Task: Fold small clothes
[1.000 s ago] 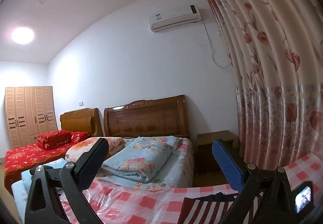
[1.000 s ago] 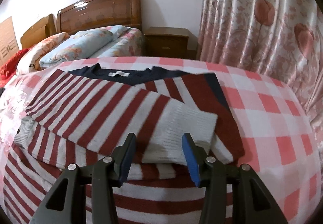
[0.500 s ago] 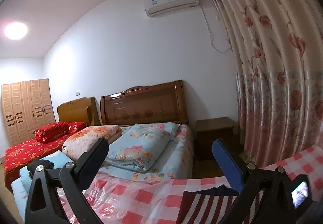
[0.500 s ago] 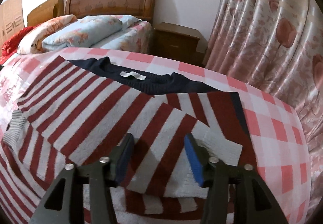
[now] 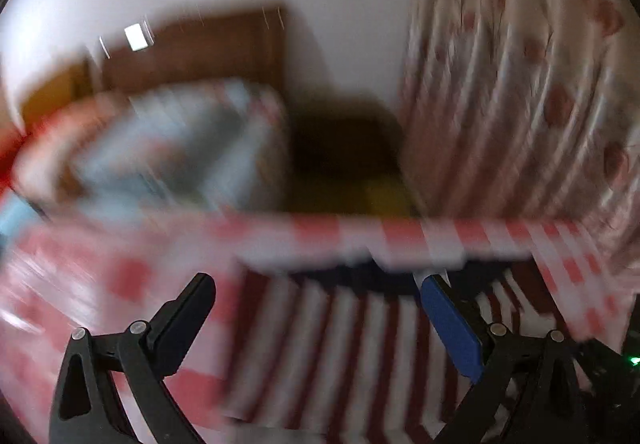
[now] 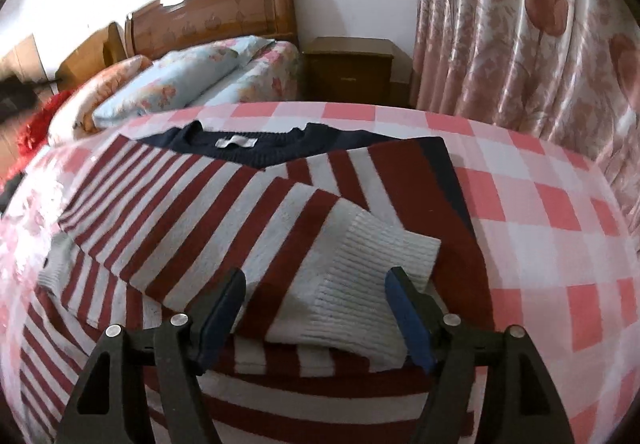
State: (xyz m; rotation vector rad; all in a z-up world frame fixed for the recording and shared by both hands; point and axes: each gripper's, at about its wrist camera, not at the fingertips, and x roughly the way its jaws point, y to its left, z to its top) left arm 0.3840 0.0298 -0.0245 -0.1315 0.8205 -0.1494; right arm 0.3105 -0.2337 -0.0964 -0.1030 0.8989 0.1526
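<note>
A red-and-white striped sweater [image 6: 192, 211] with a navy collar [image 6: 240, 147] lies flat on the pink checked tablecloth [image 6: 540, 211]. One sleeve is folded across its body; the white ribbed cuff [image 6: 372, 276] lies just beyond my right gripper [image 6: 316, 300], which is open and empty, one finger on each side of the cuff. The left wrist view is blurred by motion. My left gripper [image 5: 316, 308] is open and empty above the sweater's [image 5: 340, 344] left part, near the navy collar.
A bed with a blue floral quilt [image 6: 180, 79] and a wooden headboard [image 6: 216, 15] stands behind the table. A wooden nightstand [image 6: 352, 63] is beside it. A pink floral curtain [image 6: 520, 27] hangs on the right.
My left gripper has tipped sharply down from the room toward the table and sweater. My right gripper has drawn back slightly; the cuff now lies ahead of its fingertips.
</note>
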